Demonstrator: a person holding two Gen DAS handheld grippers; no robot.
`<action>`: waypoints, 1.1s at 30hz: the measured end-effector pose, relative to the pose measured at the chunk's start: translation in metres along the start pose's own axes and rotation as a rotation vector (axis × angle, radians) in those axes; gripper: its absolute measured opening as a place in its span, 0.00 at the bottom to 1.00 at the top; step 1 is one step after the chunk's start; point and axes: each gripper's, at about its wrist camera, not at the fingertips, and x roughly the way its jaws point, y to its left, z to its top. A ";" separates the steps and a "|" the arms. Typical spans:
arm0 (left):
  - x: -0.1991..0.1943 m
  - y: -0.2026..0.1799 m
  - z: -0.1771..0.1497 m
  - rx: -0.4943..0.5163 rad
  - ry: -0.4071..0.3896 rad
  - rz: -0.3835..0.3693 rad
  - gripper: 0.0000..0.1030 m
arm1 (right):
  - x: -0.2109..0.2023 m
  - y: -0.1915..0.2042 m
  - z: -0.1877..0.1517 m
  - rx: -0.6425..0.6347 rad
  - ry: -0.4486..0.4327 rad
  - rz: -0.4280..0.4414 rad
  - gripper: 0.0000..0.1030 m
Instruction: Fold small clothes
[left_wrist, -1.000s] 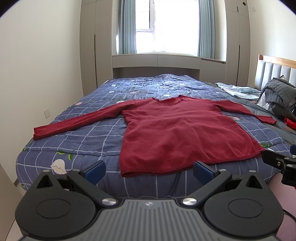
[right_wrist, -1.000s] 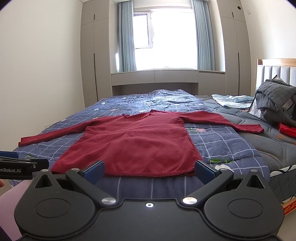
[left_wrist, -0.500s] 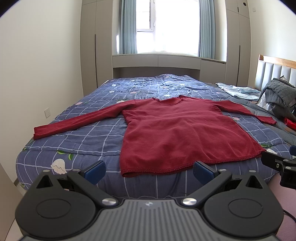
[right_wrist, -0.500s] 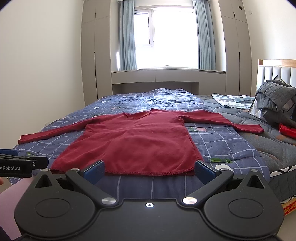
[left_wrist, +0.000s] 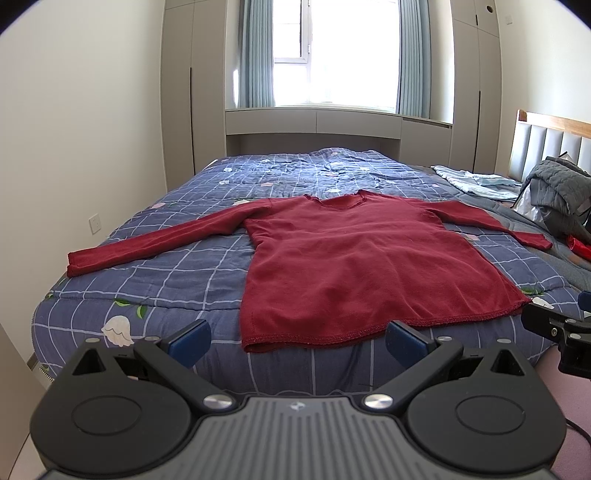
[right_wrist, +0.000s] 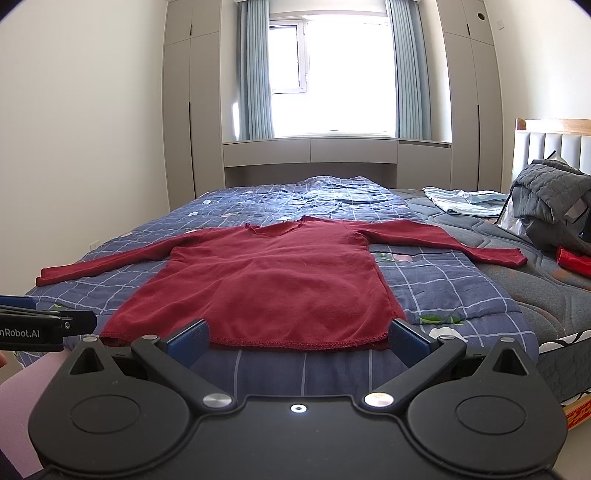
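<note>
While both grippers hang short of the foot of the bed, the scene reads as follows.

Shirt: a red long-sleeved shirt (left_wrist: 354, 266) lies flat and face up on the blue checked quilt (left_wrist: 177, 273), unfolded.
Direction: its collar points away toward the window (right_wrist: 332, 74) and its hem faces the cameras, so the body runs lengthwise from near edge to far.
Long axis: with both sleeves stretched out sideways, the widest span goes cuff to cuff across the bed (the left cuff reaches close to the left side of the quilt, the right cuff ends on the grey mattress cover (right_wrist: 517, 295)).
Edges: the hem lies right at the near edge of the bed, one corner slightly curled in the left wrist view.
Open room: bare quilt shows on both sides of the body and beyond the collar; a grey jacket (right_wrist: 550, 206) and pale blue cloth (right_wrist: 465, 201) sit well off to the right near the headboard.
Left gripper (left_wrist: 297, 338): fingers spread wide, holding nothing, just short of the hem.
Right gripper (right_wrist: 299, 336): fingers spread wide as well, empty, its blue pads framing the hem's right half.
</note>
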 end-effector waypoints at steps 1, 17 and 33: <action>0.000 0.000 0.000 0.000 0.000 0.000 1.00 | 0.000 0.000 0.000 0.000 0.000 0.000 1.00; 0.000 0.000 0.000 -0.001 0.000 -0.001 1.00 | 0.000 0.001 0.000 -0.002 0.000 -0.001 1.00; 0.013 0.014 0.006 -0.063 0.048 -0.017 1.00 | 0.022 -0.004 0.010 -0.010 0.141 0.046 1.00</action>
